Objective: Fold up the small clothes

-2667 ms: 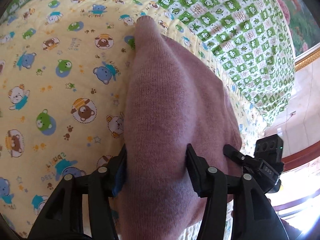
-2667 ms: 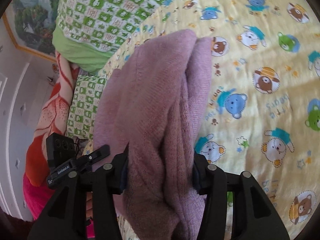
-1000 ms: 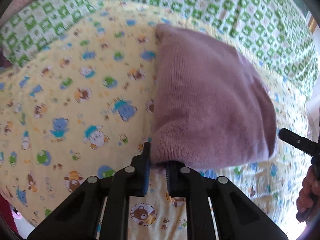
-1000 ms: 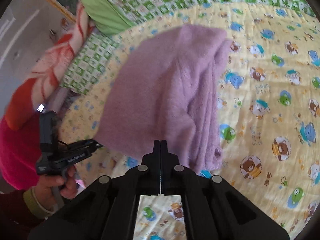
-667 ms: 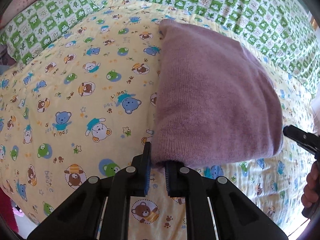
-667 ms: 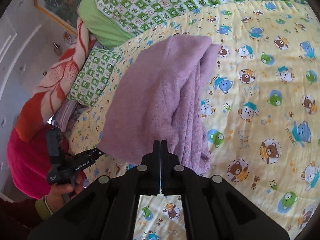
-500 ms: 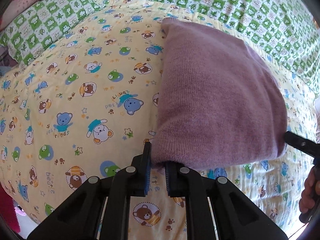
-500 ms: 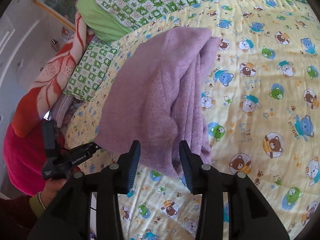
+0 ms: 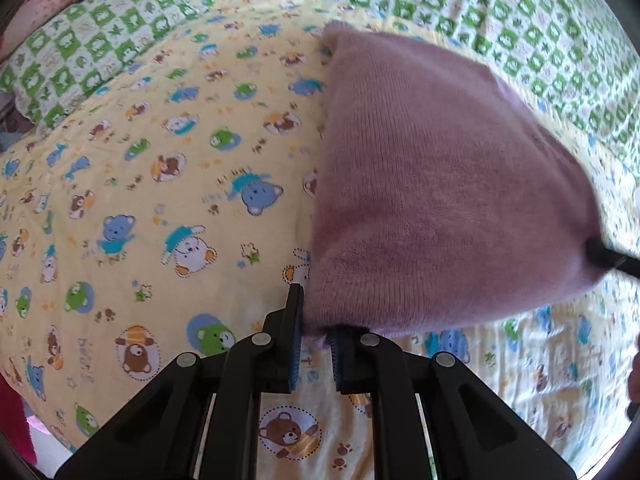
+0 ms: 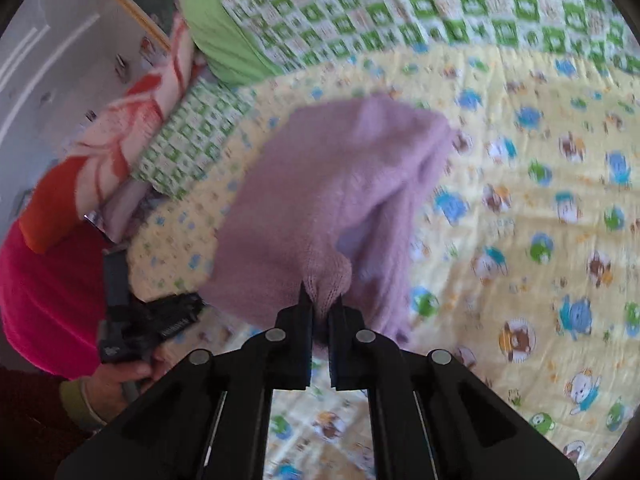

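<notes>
Left wrist view: the left claw (image 9: 314,330) is clamped on the near left corner of the folded mauve knitted garment (image 9: 432,200), which lies on the yellow bear-print bed quilt (image 9: 140,200), beside a green-and-white checked blanket (image 9: 520,20).

Right wrist view: the right claw (image 10: 320,304) has just been closing and now pinches a bunched fold at the near edge of the garment (image 10: 332,188). A hand (image 10: 120,376) holds the left claw (image 10: 180,312) at the garment's left corner.
</notes>
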The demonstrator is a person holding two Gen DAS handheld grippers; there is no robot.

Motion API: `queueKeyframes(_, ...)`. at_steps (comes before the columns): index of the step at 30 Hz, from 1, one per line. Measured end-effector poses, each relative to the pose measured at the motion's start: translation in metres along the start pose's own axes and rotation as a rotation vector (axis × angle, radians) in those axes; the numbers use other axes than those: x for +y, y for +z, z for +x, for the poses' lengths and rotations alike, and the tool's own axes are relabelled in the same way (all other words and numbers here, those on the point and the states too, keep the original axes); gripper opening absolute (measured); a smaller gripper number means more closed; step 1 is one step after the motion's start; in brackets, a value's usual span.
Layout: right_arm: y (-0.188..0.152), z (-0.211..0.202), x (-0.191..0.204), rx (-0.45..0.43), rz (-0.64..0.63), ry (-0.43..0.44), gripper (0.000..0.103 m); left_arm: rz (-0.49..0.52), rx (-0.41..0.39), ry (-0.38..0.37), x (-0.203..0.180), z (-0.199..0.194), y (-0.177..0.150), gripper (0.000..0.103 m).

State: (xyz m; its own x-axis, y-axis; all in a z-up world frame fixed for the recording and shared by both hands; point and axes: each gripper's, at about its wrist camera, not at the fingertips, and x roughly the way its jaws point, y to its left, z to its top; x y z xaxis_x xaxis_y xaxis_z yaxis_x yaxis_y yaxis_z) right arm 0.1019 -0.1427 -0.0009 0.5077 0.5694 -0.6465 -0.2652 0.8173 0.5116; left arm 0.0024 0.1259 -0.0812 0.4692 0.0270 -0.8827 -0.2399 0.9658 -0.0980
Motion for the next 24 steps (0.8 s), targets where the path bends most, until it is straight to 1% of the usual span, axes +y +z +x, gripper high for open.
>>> queueKeyframes(2,-0.015,0.026,-0.015,0.071,0.018,-0.061,0.007,0.016,0.008,-0.016,0.001,0.001,0.002,0.011)
queueKeyframes(4,-0.024,0.041,-0.029,0.096,0.067,-0.086,0.006,0.032,0.015,-0.032,0.001,0.000,0.003,0.011)
queueKeyframes(6,-0.027,0.045,-0.036,0.087,0.108,-0.086,0.006,0.033,0.023,-0.047,0.003,-0.001,0.003,0.013)
queueKeyframes(10,-0.024,0.038,-0.032,0.075,0.104,-0.100,0.008,0.020,0.042,-0.066,0.004,-0.006,0.000,0.019)
queueKeyframes(12,-0.022,0.033,-0.031,0.069,0.118,-0.102,0.015,0.013,0.048,-0.077,0.006,-0.012,-0.003,0.023)
queueKeyframes(14,-0.025,0.026,-0.029,0.057,0.133,-0.117,0.029,0.012,0.051,-0.080,0.008,-0.016,-0.006,0.025)
queueKeyframes(15,-0.027,0.024,-0.028,0.047,0.137,-0.127,0.031,0.008,0.054,-0.081,0.010,-0.019,-0.008,0.027)
queueKeyframes(18,-0.028,0.022,-0.022,0.033,0.147,-0.136,0.032,-0.012,0.059,-0.083,0.014,-0.028,-0.016,0.030)
queueKeyframes(23,-0.035,0.013,-0.014,0.012,0.129,-0.145,0.032,-0.029,0.052,-0.088,0.014,-0.041,-0.024,0.033)
queueKeyframes(24,-0.036,0.012,-0.012,0.010,0.121,-0.145,0.032,-0.030,0.046,-0.092,0.012,-0.044,-0.025,0.035)
